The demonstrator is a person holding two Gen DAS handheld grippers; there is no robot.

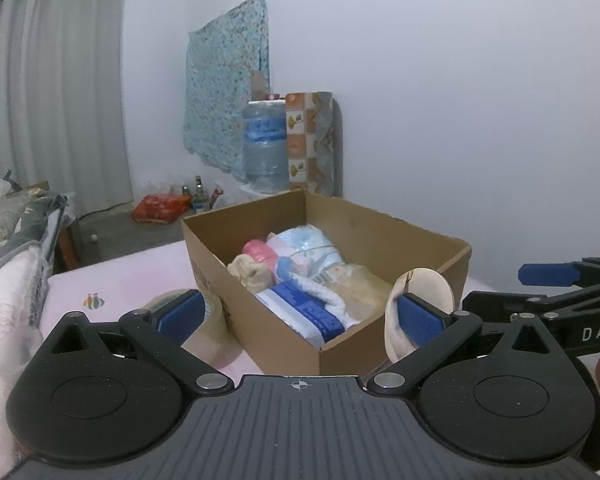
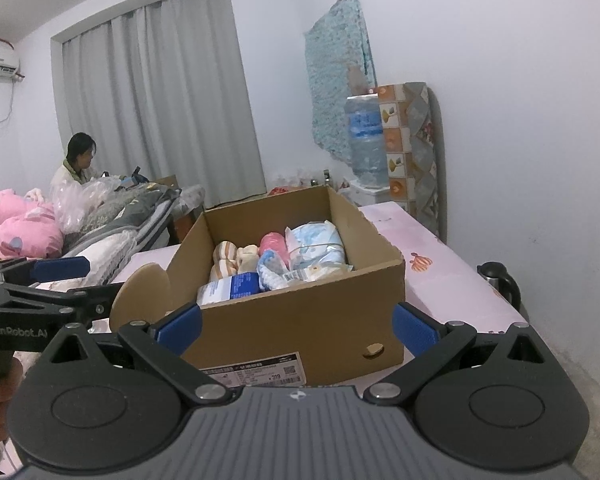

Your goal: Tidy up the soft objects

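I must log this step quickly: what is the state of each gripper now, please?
Left gripper: open, holding nothing.
Right gripper: open, holding nothing.

On the black arm of the right gripper (image 1: 556,276), at the right edge of the left wrist view, we read the white letters "DAS", cut off by the frame. On the black arm of the left gripper (image 2: 60,270), seen in the right wrist view, we read "GenRobot_AI" in white. On the near wall of the cardboard box (image 2: 300,320) we see a white label (image 2: 256,372) with a barcode, a square code and small print too fine to read; only the number "319" at its right end is legible. The packets inside the box and the water bottle (image 2: 365,136) carry blue labels whose print we cannot read.
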